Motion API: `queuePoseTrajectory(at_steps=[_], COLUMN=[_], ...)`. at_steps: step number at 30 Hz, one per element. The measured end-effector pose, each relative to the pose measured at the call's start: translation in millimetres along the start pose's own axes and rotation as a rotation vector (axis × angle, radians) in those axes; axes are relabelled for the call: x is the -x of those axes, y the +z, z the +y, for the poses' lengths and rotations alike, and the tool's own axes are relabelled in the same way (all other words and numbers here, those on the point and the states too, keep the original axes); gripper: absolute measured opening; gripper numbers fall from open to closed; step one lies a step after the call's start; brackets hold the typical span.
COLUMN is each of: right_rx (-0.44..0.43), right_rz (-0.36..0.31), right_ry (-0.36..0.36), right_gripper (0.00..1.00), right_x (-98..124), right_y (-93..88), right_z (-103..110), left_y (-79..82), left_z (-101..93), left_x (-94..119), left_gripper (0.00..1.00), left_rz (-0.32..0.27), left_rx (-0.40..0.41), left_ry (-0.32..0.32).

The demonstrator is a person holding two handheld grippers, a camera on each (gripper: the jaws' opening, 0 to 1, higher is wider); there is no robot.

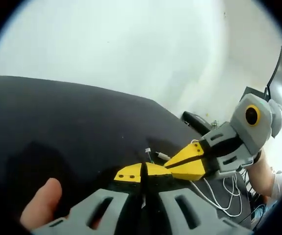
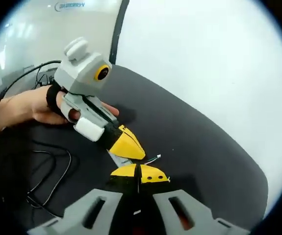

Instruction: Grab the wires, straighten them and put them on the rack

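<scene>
Early stage: both grippers (image 1: 141,177) (image 2: 139,176) closed on a white wire (image 1: 222,195) over the table (image 1: 62,122); straightening, racking not yet done.

Both views look low and close across the dark table (image 1: 57,122), facing each other's hand-held gripper.

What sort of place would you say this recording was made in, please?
Probably an office or lab work area: a dark table against a plain white wall, loose white cables and a black cable lying about.
</scene>
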State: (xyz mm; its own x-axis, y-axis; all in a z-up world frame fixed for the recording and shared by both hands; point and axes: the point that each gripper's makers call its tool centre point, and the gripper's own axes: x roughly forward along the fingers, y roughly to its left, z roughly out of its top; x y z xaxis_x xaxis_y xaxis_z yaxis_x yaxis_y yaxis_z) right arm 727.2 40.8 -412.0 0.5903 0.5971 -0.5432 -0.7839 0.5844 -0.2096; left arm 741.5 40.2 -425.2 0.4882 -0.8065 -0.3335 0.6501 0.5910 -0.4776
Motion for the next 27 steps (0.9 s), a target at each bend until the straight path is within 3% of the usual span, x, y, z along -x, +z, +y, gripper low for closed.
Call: queuePoseTrajectory(at_steps=[8,10,12,15,16,17,19,22,24,26,27], right_rx=[-0.019,-0.014,0.091,0.29,0.356,0.365,0.24,-0.073,-0.196,-0.38,-0.456], right_rz=[0.029,0.066,0.094,0.083,0.072,0.026,-0.152,-0.434,-0.506,-0.651,-0.667], right_ry=[-0.01,0.0,-0.02,-0.059,-0.042,-0.032,-0.044,-0.133,-0.238,-0.368,-0.398], right_gripper=[0.0,0.0,0.0,0.0,0.0,0.0,0.0,0.0,0.03,0.04,0.03], right_x=[-3.9,-3.6,-3.4,0.4,3.0,9.1,33.4,91.2,126.1,162.8,167.2], right_y=[-2.2,-3.4,-2.2,2.9,4.9,10.1,30.3,60.9,56.9,45.7,35.9], right_z=[1.9,3.6,4.0,7.6,8.7,8.8,2.1,-34.0,-68.7,-109.7,-120.2], left_y=[0.1,0.3,0.4,0.6,0.8,1.2,1.8,2.9,6.9,23.6,31.8], left_z=[0.0,-0.2,-0.4,-1.0,-1.2,-0.7,-0.5,-1.3,-1.4,-7.7,-8.6], left_x=[0.9,0.8,0.8,0.9,1.1,1.3,1.5,1.7,4.0,7.7,9.9], left_gripper=[0.01,0.01,0.01,0.01,0.01,0.01,0.01,0.05,0.08,0.08,0.08], left_rz=[-0.001,-0.002,-0.003,-0.004,-0.005,-0.007,-0.009,-0.012,-0.032,-0.115,-0.151], left_rx=[-0.001,0.0,0.001,0.001,0.002,0.0,-0.002,-0.021,-0.024,-0.01,-0.019], left_ry=[0.01,0.01,0.011,0.008,0.004,0.005,0.002,-0.003,-0.008,-0.051,-0.059])
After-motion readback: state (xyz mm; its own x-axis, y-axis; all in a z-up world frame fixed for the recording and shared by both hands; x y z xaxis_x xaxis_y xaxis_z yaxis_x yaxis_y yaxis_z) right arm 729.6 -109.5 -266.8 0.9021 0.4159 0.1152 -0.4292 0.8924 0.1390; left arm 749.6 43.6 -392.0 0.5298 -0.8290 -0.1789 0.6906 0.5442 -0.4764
